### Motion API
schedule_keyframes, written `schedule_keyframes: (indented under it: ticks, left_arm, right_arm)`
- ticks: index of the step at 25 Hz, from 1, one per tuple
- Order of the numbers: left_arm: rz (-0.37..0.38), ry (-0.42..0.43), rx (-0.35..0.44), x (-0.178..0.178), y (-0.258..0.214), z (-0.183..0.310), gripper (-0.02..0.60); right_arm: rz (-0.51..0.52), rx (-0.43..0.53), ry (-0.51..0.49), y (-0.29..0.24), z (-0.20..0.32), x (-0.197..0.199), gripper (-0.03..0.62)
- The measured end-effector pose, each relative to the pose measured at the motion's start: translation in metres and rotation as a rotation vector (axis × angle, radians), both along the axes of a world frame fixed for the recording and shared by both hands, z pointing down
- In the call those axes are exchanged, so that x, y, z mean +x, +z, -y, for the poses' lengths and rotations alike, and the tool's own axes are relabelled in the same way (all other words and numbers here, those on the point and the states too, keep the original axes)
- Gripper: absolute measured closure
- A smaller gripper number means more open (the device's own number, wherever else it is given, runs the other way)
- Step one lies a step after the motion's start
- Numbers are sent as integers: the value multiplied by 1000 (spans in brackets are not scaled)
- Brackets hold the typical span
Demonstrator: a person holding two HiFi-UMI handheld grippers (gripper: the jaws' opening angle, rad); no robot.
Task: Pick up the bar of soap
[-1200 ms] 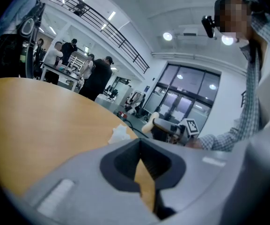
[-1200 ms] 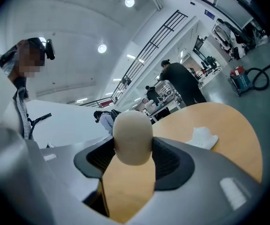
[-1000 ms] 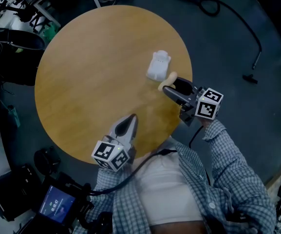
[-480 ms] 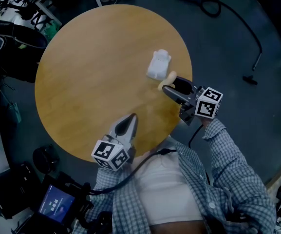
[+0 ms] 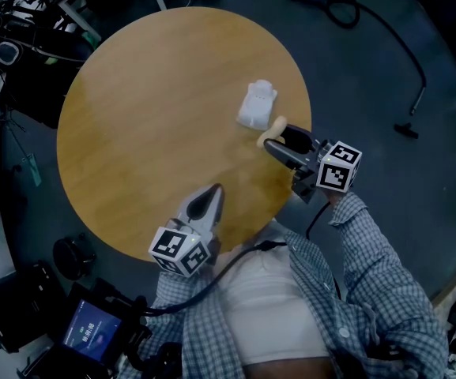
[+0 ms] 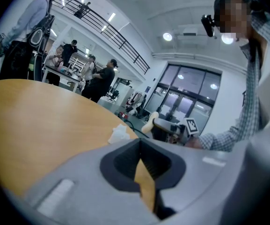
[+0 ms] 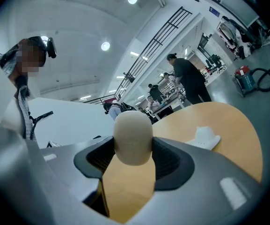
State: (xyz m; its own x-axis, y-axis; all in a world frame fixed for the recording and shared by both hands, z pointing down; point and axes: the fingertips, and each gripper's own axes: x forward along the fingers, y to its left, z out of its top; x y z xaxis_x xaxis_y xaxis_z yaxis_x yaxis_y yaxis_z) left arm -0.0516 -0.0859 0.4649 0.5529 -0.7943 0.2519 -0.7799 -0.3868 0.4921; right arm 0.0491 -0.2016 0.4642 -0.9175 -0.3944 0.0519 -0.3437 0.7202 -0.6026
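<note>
A cream, rounded bar of soap (image 5: 272, 131) is clamped between the jaws of my right gripper (image 5: 280, 137), held just above the right edge of the round wooden table (image 5: 148, 125). In the right gripper view the soap (image 7: 133, 137) stands upright between both dark pads (image 7: 168, 159). A white soap dish (image 5: 257, 105) lies on the table just beyond it, with nothing in it. My left gripper (image 5: 214, 189) rests over the table's near edge, its tips together and nothing between them. From the left gripper view the soap (image 6: 149, 123) and the dish (image 6: 120, 134) show far off.
Black bags and equipment (image 5: 22, 77) crowd the floor at the left. A hose and cable (image 5: 401, 46) run across the grey floor at the upper right. A lit screen (image 5: 93, 339) sits at the lower left. Several people (image 7: 186, 78) stand by distant benches.
</note>
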Motion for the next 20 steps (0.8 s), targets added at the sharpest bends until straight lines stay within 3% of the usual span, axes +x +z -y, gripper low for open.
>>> schedule_keyframes:
  ticks: [20]
  left_arm:
    - [-1, -15, -10, 5, -4, 8, 583]
  right_arm:
    - [-8, -11, -24, -1, 8, 4, 335]
